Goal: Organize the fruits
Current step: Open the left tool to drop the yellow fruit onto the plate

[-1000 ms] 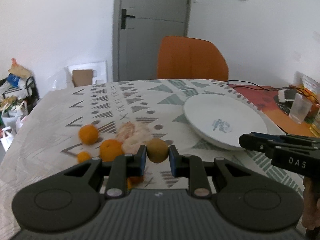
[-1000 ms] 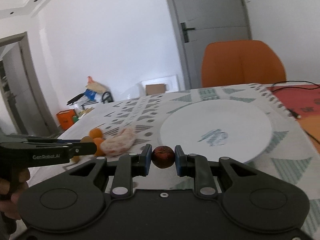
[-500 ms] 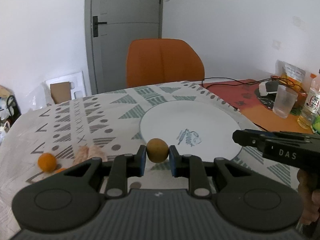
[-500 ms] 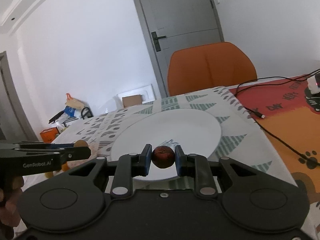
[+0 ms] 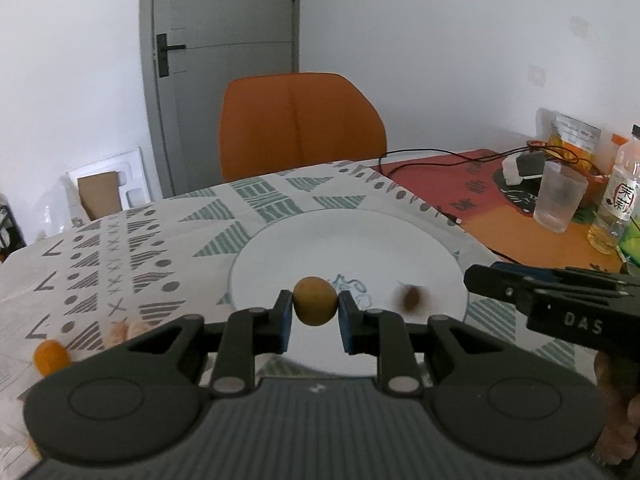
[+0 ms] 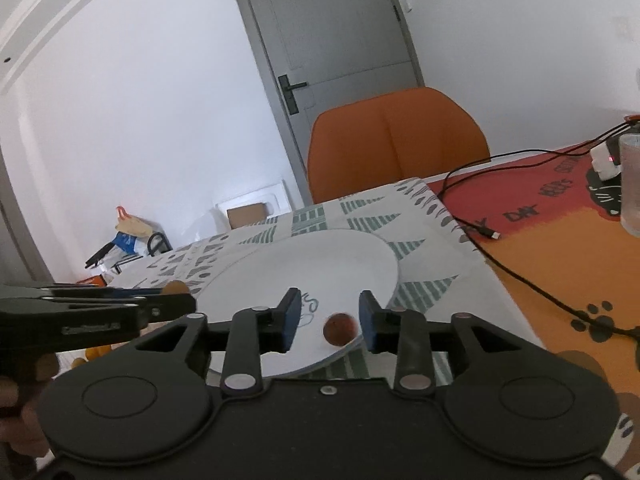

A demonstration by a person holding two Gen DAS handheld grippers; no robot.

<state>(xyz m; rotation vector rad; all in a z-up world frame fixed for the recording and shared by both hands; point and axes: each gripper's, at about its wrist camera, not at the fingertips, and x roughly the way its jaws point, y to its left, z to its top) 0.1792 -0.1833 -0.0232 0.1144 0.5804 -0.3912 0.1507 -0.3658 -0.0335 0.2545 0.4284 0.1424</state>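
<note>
Left gripper (image 5: 314, 312) clamped on one yellow-brown fruit (image 5: 315, 300), held over the near half of the single white plate (image 5: 360, 236). Right gripper (image 6: 326, 316) spread wide; one dark red fruit (image 6: 339, 329) sits apart from both fingers, on the plate near its front rim. One orange fruit (image 5: 50, 356) on the tablecloth (image 5: 120, 264), well left of the plate.

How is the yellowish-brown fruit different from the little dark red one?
The yellowish-brown fruit is pinched in the left gripper, above the white plate; the dark red fruit is loose under the open right gripper. The yellowish-brown one looks bigger and sharp; the red one is smaller and blurred. Both are roundish.
</note>
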